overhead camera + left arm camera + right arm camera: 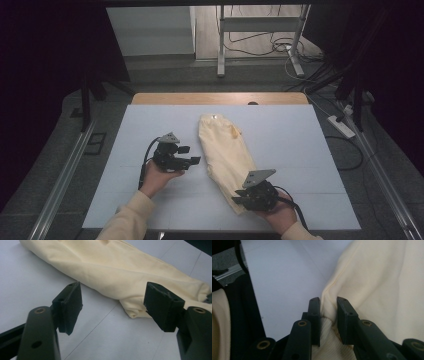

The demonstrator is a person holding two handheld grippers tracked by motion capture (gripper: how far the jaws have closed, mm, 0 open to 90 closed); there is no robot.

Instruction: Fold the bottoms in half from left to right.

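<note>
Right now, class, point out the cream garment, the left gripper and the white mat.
cream garment (225, 147), high view, middle of the folded cloth.
left gripper (191, 154), high view, between its open jaw tips.
white mat (290, 135), high view, bare right-hand area.

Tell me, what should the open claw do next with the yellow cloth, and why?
Probably ease the left gripper forward and close it on the near edge of the yellow cloth. Its jaws stand wide open with only bare table between them, just short of the folded cloth, while the right gripper already pinches the cloth's ribbed end. A second hold would likely let both hands lift or spread it.
</note>
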